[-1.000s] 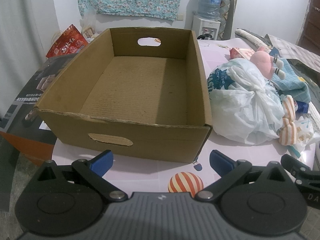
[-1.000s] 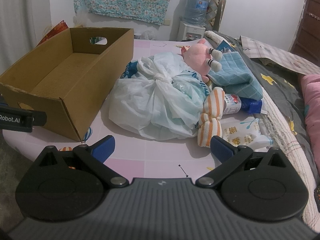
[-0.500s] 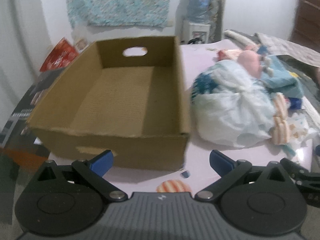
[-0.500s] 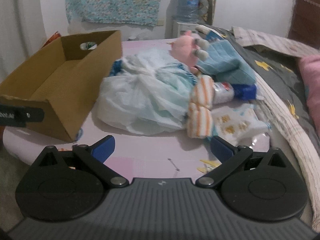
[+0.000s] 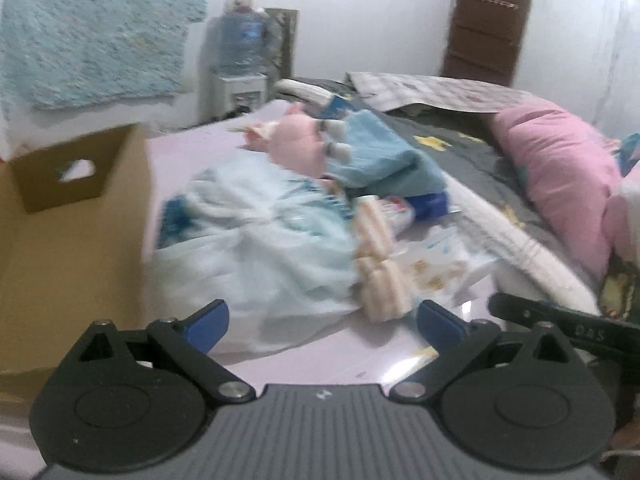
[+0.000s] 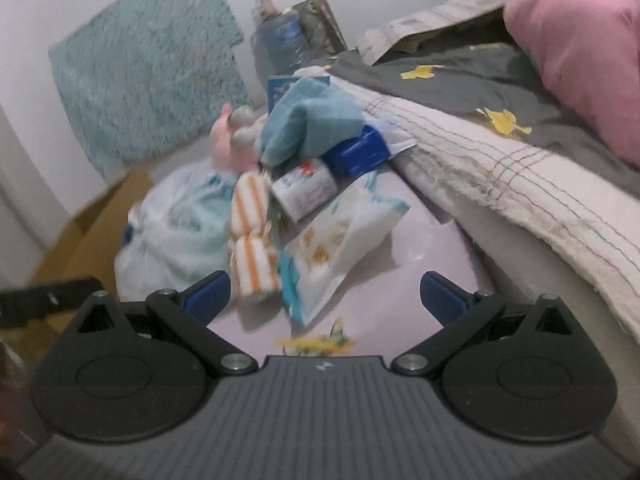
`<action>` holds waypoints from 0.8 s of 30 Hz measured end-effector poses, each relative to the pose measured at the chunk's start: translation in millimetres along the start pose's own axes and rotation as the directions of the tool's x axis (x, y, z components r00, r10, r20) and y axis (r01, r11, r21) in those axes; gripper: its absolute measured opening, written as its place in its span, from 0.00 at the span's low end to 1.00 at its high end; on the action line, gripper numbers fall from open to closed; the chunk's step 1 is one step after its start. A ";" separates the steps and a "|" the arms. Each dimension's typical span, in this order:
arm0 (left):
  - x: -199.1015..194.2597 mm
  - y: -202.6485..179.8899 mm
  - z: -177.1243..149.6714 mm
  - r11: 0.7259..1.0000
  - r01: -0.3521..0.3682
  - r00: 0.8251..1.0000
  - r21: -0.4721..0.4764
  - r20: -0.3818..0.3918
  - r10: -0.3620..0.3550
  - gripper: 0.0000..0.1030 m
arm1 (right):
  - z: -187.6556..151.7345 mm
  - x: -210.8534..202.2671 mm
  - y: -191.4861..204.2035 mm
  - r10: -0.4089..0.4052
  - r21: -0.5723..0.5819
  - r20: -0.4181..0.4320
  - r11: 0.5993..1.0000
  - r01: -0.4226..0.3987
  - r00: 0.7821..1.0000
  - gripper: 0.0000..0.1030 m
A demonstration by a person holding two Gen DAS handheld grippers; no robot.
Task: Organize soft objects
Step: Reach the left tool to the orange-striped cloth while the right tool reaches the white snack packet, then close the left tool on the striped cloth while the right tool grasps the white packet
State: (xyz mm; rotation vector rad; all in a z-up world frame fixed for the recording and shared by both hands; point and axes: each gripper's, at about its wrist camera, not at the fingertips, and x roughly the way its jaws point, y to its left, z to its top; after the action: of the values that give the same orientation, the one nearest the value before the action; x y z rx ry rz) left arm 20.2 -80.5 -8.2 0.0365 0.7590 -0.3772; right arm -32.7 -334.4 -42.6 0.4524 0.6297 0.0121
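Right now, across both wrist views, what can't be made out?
- Cardboard box interior: left wrist view, cut off by the left edge; in the right wrist view only a corner shows.
- White plastic bag contents: knotted shut, print smeared by motion blur.
- Blue pack label: right wrist view, too blurred, partly under the blue towel.
- Pink plush: mostly behind the towel and bag.
- Right hand-held gripper in the left wrist view: only one black finger shows.

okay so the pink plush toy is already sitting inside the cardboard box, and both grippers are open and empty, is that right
Not quite. The pink plush toy is not in the cardboard box; the left wrist view shows it on the table beside the white plastic bag. Both the left gripper and right gripper are open and empty.
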 end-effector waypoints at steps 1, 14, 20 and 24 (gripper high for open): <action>8.2 -6.1 4.0 1.000 0.018 1.000 -0.002 -0.006 -0.018 0.92 | 3.3 4.4 -5.8 0.017 0.026 0.000 1.000 -0.017 1.000 0.97; 101.5 -61.0 35.1 0.992 0.058 0.990 0.115 -0.132 -0.043 0.67 | 23.5 81.4 -48.5 0.115 0.256 -0.059 0.962 -0.097 0.992 0.63; 129.3 -64.4 38.0 0.992 0.009 0.980 0.128 -0.197 0.016 0.50 | 23.5 99.0 -53.2 0.122 0.294 -0.054 0.950 -0.101 0.991 0.35; 131.5 -61.9 37.4 0.992 -0.023 0.980 0.124 -0.194 0.047 0.38 | 22.8 100.9 -58.7 0.140 0.320 -0.041 0.940 -0.120 0.989 0.23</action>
State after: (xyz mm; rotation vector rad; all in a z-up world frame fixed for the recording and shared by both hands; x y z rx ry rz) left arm 110.6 -186.6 -63.7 0.2033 0.9291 -0.3896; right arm 54.9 -381.9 -107.6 0.8081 0.6657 0.0513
